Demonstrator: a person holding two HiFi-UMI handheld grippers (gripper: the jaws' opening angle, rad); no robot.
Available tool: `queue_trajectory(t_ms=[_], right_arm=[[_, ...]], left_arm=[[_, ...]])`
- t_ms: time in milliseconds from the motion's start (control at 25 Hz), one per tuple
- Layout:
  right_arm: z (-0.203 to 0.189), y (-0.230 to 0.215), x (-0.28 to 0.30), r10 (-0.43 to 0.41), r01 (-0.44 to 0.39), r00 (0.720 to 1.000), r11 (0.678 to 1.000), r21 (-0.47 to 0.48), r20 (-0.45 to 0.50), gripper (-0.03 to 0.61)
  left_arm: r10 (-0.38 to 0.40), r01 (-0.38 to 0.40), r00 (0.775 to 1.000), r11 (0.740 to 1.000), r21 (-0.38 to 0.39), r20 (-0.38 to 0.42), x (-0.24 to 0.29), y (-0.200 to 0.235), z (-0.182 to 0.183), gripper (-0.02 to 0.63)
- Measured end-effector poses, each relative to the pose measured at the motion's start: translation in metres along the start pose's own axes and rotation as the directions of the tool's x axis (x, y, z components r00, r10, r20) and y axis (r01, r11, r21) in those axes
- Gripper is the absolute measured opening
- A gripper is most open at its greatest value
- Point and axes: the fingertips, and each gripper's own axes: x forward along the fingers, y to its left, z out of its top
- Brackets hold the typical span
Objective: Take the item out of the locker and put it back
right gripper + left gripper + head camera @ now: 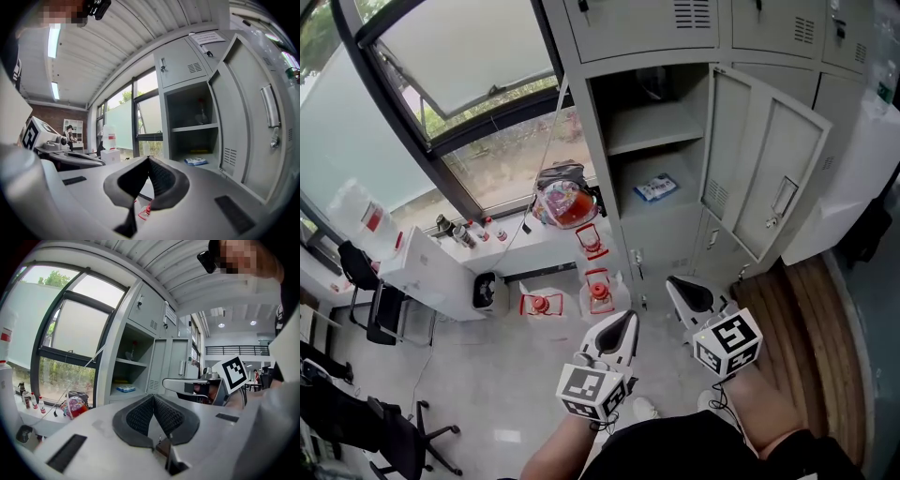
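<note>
Two claws, near foreground, side by side and pointed toward the locker.
- Left claw: jaws pressed together, nothing between them. Its marker cube is nearest the person.
- Right claw: jaws also pressed together and empty. It sits just right of the left claw and a little farther forward, with a second marker cube behind it.

One stretch of pale floor, between the claws and the furniture. Several red items stand on it at the foot of the locker.

One white tabletop, far left under the window. It carries a colourful bag and small bottles.

One grey locker, far centre. Its door is swung open to the right.

One blue-and-white packet, the task's item. It lies flat on the lower shelf of the open compartment. It is well apart from both claws, ahead of them and beyond their tips, and neither claw touches it.
</note>
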Motion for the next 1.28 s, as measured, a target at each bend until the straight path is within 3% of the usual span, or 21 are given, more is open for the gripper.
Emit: queue_trajectory(t_ms=[600,1280], right_arm=[[0.003,-0.013,0.025,-0.075,0.075,0.997,0.997,0.014,0.007,0.052],[0.002,-0.099,0.064,-0.026,0.027,0.999,0.999,0.033,-0.018,0.052]], left_arm=[[-0.06,0.06,0.998,0.998,0.003,-0.025,0.016,0.026,-0.005,0.017],[-0.001,0.002,0.999,1.0,0.009,-0.039,0.129,0.046,0.007,0.017]])
